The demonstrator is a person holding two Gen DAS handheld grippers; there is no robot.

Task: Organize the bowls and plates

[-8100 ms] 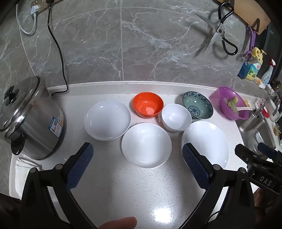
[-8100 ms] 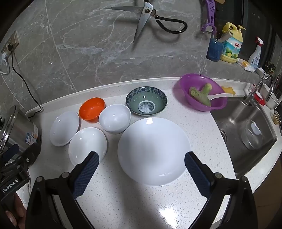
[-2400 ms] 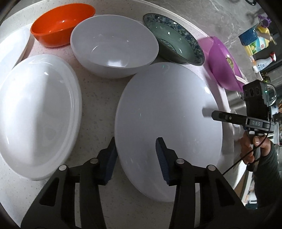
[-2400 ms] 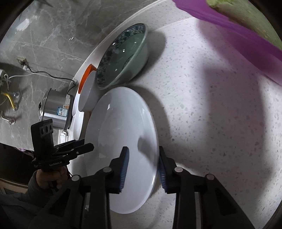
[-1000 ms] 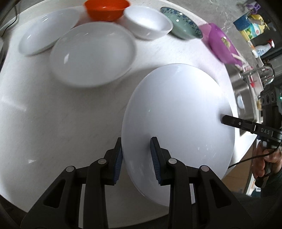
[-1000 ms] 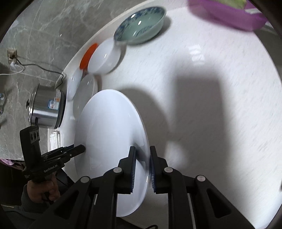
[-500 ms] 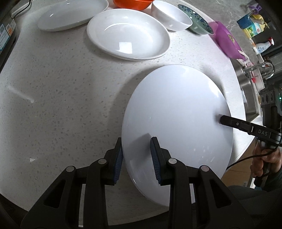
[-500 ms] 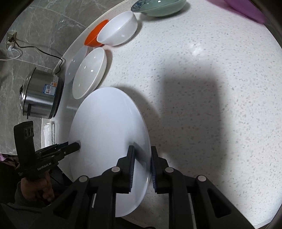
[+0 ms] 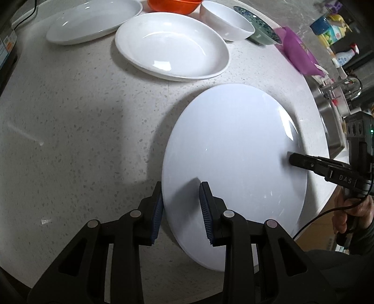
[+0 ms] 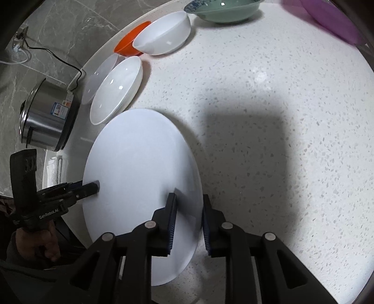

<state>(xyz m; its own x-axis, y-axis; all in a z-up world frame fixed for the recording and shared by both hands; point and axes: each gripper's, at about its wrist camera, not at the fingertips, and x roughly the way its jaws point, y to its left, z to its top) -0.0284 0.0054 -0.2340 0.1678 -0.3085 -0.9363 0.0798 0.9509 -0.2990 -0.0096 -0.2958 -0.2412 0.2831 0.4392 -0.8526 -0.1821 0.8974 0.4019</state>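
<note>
Speckled white countertop (image 9: 81, 121) under both my claws, which point steeply down. My left gripper (image 9: 181, 205) is clamped on the big white plate (image 9: 233, 163) at its 7 o'clock rim, pads on both faces. My right gripper (image 10: 188, 217) straddles the opposite rim, jaws easing apart with the edge between them. The plate sits near the counter's front edge. Two white dishes (image 9: 170, 44), an orange bowl (image 9: 174, 5), a white bowl (image 9: 226, 21) and a green bowl (image 9: 259, 32) line up toward 12 o'clock.
</note>
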